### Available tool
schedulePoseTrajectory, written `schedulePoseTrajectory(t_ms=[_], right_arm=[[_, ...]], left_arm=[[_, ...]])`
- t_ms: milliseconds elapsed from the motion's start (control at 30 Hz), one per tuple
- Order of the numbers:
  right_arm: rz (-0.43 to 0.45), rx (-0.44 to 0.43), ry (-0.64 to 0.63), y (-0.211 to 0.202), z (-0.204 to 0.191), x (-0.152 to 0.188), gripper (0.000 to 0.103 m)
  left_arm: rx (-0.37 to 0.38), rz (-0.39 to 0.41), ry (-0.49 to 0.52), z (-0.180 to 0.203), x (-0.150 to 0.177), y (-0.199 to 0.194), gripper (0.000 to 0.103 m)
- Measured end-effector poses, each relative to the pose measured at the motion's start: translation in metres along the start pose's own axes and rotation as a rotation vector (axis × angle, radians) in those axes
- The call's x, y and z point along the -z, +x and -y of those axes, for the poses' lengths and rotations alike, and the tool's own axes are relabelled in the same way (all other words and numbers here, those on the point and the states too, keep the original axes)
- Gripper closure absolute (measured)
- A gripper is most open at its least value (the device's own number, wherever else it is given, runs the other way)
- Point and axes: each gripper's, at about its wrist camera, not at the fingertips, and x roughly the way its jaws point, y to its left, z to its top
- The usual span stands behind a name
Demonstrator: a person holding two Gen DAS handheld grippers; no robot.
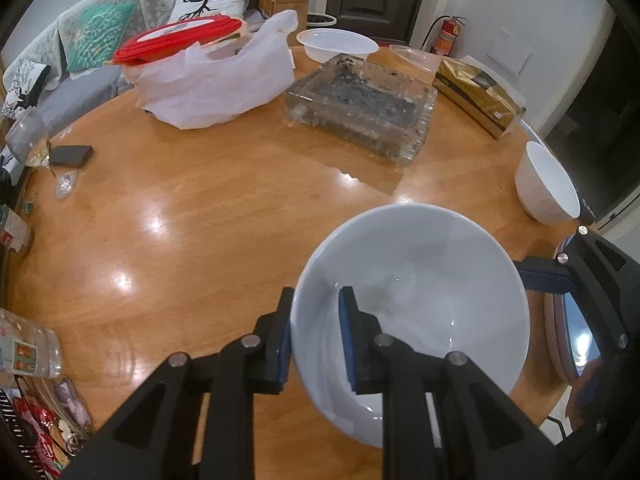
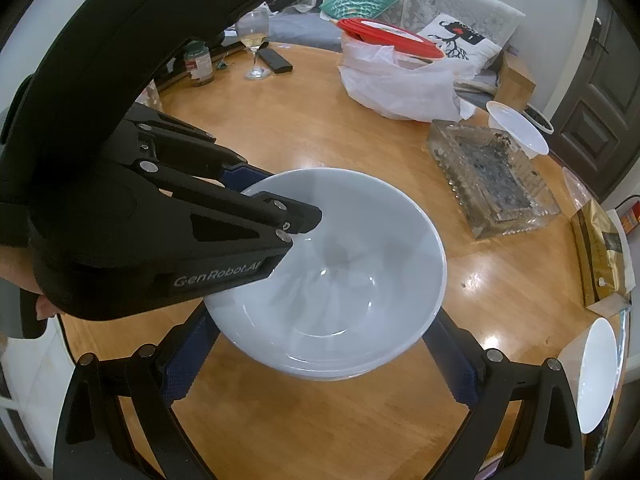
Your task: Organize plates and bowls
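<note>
A large white bowl (image 1: pixel 420 300) (image 2: pixel 340 260) sits nested in a second bowl, whose rim (image 2: pixel 344 377) peeks out beneath it, near the table's edge. My left gripper (image 1: pixel 316 292) (image 2: pixel 288 196) straddles the top bowl's rim, one finger outside and one inside. A strip of inner wall shows between rim and inside pad, so it stands slightly open. My right gripper (image 2: pixel 324 320) spans the stack from both sides, its blue pads (image 2: pixel 188 360) against the lower bowl's wall. Another white bowl (image 1: pixel 548 184) (image 2: pixel 596 380) stands further along the edge.
On the round wooden table (image 1: pixel 180 220) are a glass ashtray (image 1: pixel 360 108), a white bag holding a red-lidded container (image 1: pixel 212 84), a white plastic bowl (image 1: pixel 336 42), a gold box (image 1: pixel 476 96), a wine glass (image 1: pixel 32 148) and a dark case (image 1: pixel 72 155).
</note>
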Motion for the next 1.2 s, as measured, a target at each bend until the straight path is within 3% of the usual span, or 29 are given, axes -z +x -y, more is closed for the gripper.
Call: schedulePoseTrajectory(t_ms=[333, 633, 733, 967, 1200], right_arm=[[0.012, -0.001, -0.006, -0.006, 0.005, 0.011, 0.006], [0.138, -0.027, 0.036, -0.048, 0.025, 0.027, 0.001], [0.176, -0.065, 0.058, -0.063, 0.038, 0.037, 0.001], [0.233, -0.004, 0.135, -0.102, 0.082, 0.069, 0.001], [0.286, 0.073, 0.214, -0.131, 0.139, 0.109, 0.001]], left_arm=[[-0.013, 0.000, -0.004, 0.006, 0.002, -0.007, 0.084], [-0.069, 0.075, -0.025, 0.015, -0.011, -0.053, 0.082], [-0.060, 0.101, -0.012, 0.030, -0.017, -0.067, 0.076], [-0.046, 0.122, 0.054, 0.085, -0.035, -0.077, 0.074], [-0.016, 0.106, 0.115, 0.153, -0.055, -0.059, 0.072]])
